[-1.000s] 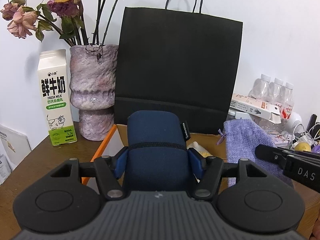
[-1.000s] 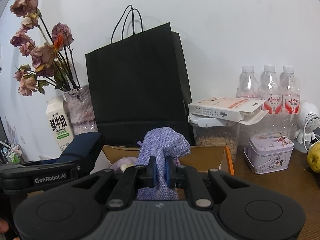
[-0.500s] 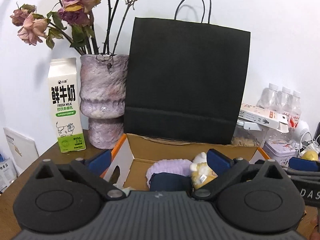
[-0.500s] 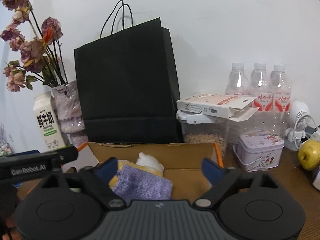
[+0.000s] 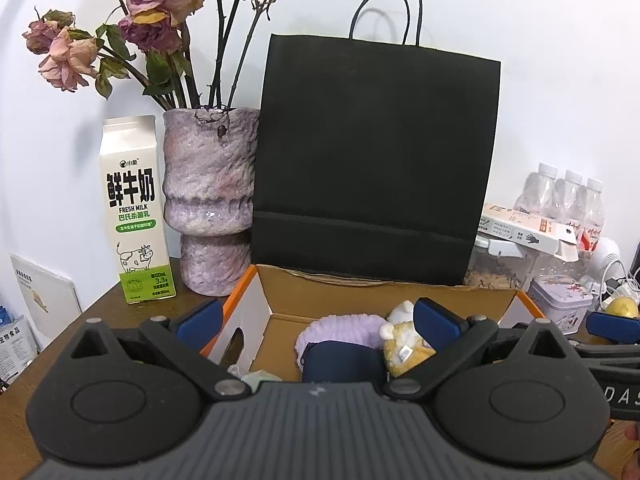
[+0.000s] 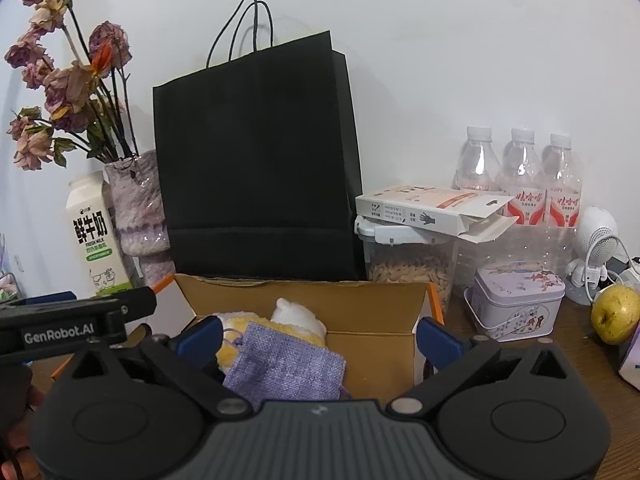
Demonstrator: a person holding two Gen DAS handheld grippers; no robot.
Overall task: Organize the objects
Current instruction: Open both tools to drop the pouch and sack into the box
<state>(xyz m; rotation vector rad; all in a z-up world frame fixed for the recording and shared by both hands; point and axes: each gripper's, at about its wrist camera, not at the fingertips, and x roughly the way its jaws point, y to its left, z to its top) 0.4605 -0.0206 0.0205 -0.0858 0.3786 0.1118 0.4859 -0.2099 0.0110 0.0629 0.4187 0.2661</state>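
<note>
An open cardboard box (image 5: 384,294) with orange edges stands in front of me. A navy pouch (image 5: 340,364) lies inside it, beside a fluffy lilac item (image 5: 340,326) and a yellow plush toy (image 5: 404,350). My left gripper (image 5: 317,319) hovers open over the box, nothing between its pads. In the right wrist view a lilac woven pouch (image 6: 284,364) rests in the box (image 6: 360,304) on the yellow plush (image 6: 240,326). Above it my right gripper (image 6: 319,339) has its jaws opening wide, clear of the pouch. The left gripper (image 6: 80,320) shows at that view's left edge.
A black paper bag (image 5: 372,160) stands right behind the box. Left of it are a vase of dried roses (image 5: 208,196) and a milk carton (image 5: 134,208). To the right are a grain container (image 6: 408,256), water bottles (image 6: 520,176), a lilac tin (image 6: 516,300) and a yellow fruit (image 6: 616,314).
Both grippers opened. The left one let go of the navy pouch and the right one of the lilac pouch; both pouches now lie in the box.
</note>
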